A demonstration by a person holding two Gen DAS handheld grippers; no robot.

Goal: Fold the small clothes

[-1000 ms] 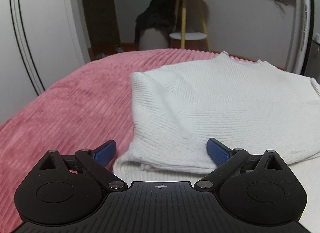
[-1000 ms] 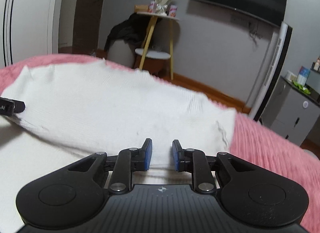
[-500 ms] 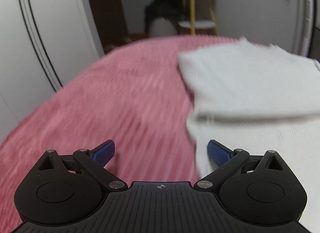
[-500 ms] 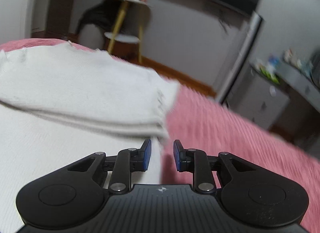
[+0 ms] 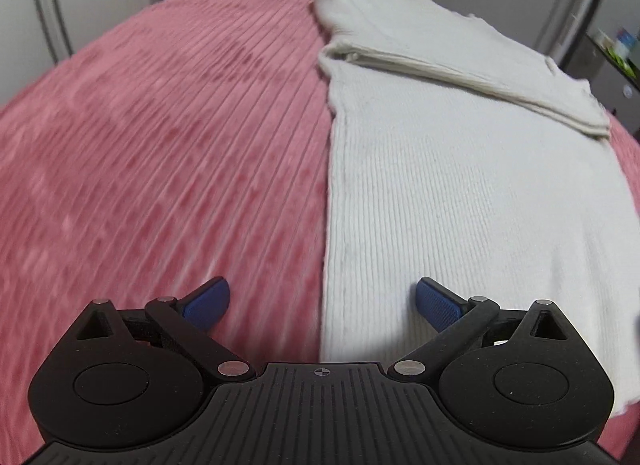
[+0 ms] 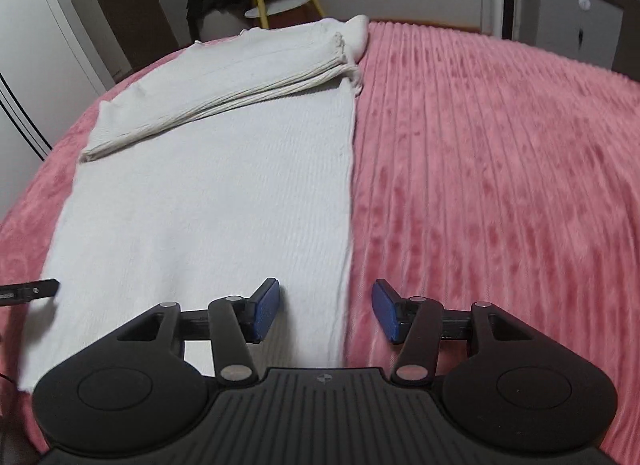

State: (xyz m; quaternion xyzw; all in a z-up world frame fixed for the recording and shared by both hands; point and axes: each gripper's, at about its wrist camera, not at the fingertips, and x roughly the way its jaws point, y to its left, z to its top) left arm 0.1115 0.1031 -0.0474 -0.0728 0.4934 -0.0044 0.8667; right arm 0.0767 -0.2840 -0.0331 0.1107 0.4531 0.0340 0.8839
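On the bed, over a pink ribbed blanket [image 5: 160,137], lies a white knitted garment [image 5: 460,169]. Its far part is folded back onto itself, and the folded edge [image 6: 224,101] runs across the cloth. The left tool [image 5: 322,301] is wide open and holds nothing; the garment's left edge lies below the gap. The right tool [image 6: 325,311] is opening above the garment's right edge, and its blue pads [image 6: 266,307] press on nothing.

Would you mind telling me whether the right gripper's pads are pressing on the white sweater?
Apart. In the right wrist view the opening right gripper straddles the white sweater's side edge, and both blue pads stand clear of the knit, pinching nothing.
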